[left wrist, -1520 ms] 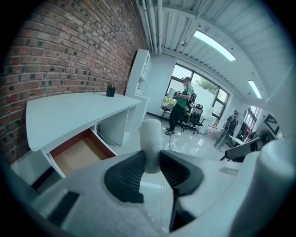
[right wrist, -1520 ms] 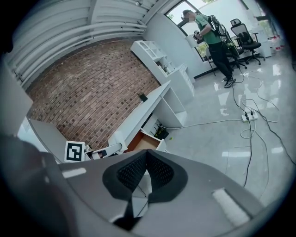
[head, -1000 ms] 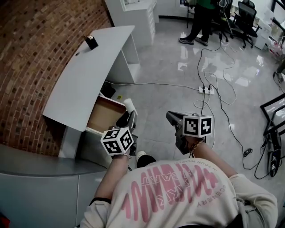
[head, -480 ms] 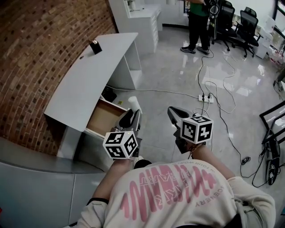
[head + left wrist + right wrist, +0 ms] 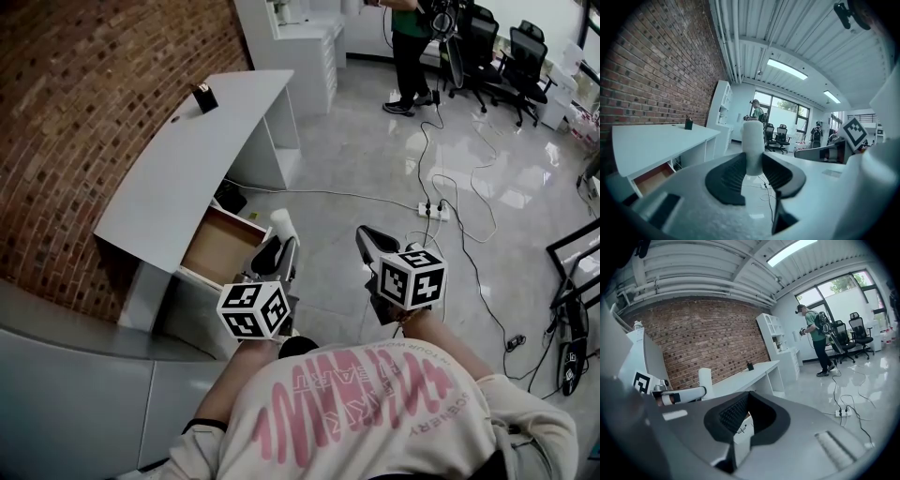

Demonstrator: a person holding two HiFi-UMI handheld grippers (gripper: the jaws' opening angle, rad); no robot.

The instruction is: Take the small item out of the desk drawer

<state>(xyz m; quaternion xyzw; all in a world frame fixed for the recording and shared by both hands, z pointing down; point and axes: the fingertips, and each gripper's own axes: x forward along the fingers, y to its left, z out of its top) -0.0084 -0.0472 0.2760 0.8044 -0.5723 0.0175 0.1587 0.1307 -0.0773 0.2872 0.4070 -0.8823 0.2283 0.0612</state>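
White and smooth, the small cylinder (image 5: 753, 138) stands upright between the ribbed black pads of my left gripper (image 5: 753, 163). Both pads press on its lower part, and its top rises clear above the jaw tips. From the head view I see it held in the air, outside the open drawer (image 5: 220, 246) and just beside that drawer's front corner. My right gripper (image 5: 747, 397) has its jaws together at the tips with nothing between them. It hangs level with the left one and well apart from it, over the shiny grey floor (image 5: 356, 159).

The drawer's brown inside shows under the edge of the white desk (image 5: 187, 159), which runs along the red brick wall (image 5: 84, 103). A small dark holder (image 5: 204, 96) stands at the desk's far end; I cannot make out what is in it. Cables trail across the floor to a white power strip (image 5: 432, 208). Beyond it a person in a green top (image 5: 408, 42) stands near some black office chairs (image 5: 520, 52).
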